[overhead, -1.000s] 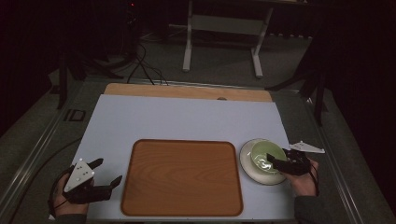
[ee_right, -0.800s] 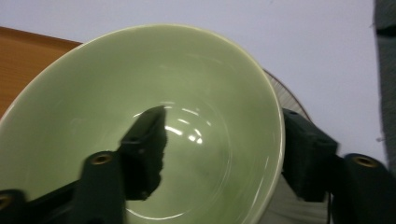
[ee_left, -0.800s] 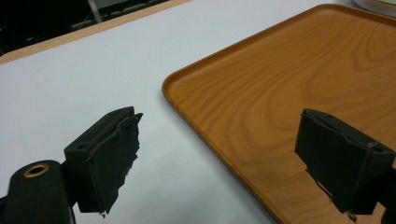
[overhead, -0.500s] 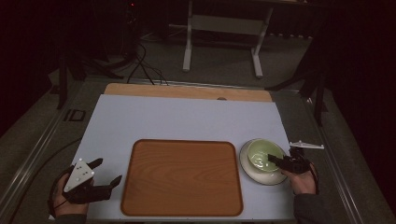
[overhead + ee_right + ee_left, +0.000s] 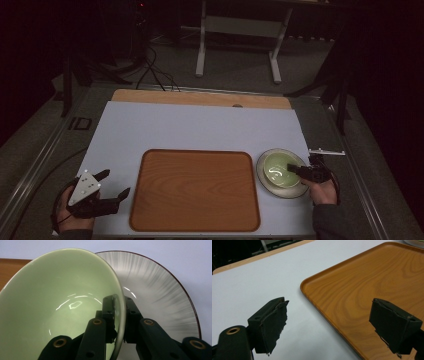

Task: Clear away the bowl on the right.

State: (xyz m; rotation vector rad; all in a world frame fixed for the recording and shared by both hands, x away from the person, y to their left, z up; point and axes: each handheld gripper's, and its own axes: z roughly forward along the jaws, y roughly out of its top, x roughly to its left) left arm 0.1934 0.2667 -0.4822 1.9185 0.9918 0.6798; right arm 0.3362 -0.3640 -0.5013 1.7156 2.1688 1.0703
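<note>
A pale green bowl (image 5: 278,168) (image 5: 62,295) sits on a grey streaked plate (image 5: 266,179) (image 5: 162,295) to the right of a wooden tray (image 5: 195,190) (image 5: 367,285). My right gripper (image 5: 296,170) (image 5: 117,312) is shut on the bowl's near rim, one jaw inside and one outside. In the right gripper view the bowl looks tilted against the plate. My left gripper (image 5: 110,185) (image 5: 327,325) stands open over the white table (image 5: 190,125) just left of the tray's near left corner, with nothing between its jaws.
The white sheet covers a wooden tabletop whose far edge (image 5: 200,97) shows as a strip. Beyond it are a dark floor, cables (image 5: 155,70) and a metal stand (image 5: 240,30). The tray holds nothing.
My right gripper has shifted slightly on the bowl's rim, and its grey top plate has turned. The left gripper has not moved.
</note>
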